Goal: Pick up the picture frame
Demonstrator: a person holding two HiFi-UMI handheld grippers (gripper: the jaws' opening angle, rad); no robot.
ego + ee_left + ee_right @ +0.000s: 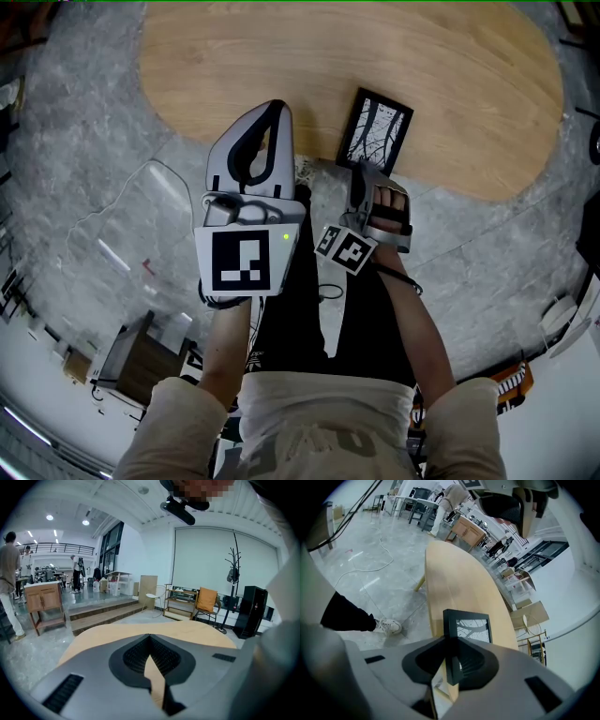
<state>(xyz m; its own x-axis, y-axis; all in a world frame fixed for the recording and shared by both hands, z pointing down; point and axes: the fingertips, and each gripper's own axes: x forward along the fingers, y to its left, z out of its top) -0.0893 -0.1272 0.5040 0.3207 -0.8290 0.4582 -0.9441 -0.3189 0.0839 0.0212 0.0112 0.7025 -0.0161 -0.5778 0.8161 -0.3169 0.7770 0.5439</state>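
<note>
A black picture frame point(376, 131) with a pale branch print lies at the near edge of the oval wooden table point(328, 56). My right gripper point(361, 171) is shut on its near edge. In the right gripper view the frame's point(473, 623) dark left border runs down between the jaws of this gripper point(452, 667), with the table point(454, 583) under it. I cannot tell whether the frame is off the wood. My left gripper point(272, 109) hovers over the table's near edge to the left of the frame, shut and holding nothing. Its own view shows the gripper point(151, 657) closed over bare table point(187, 627).
A thin cable point(112, 202) loops over the grey floor on the left, beside a small wooden cabinet point(131, 356). My white shoe point(389, 626) stands near the table's edge. Beyond the table are steps point(101, 613), a chair point(206, 603), a coat stand point(233, 569) and people.
</note>
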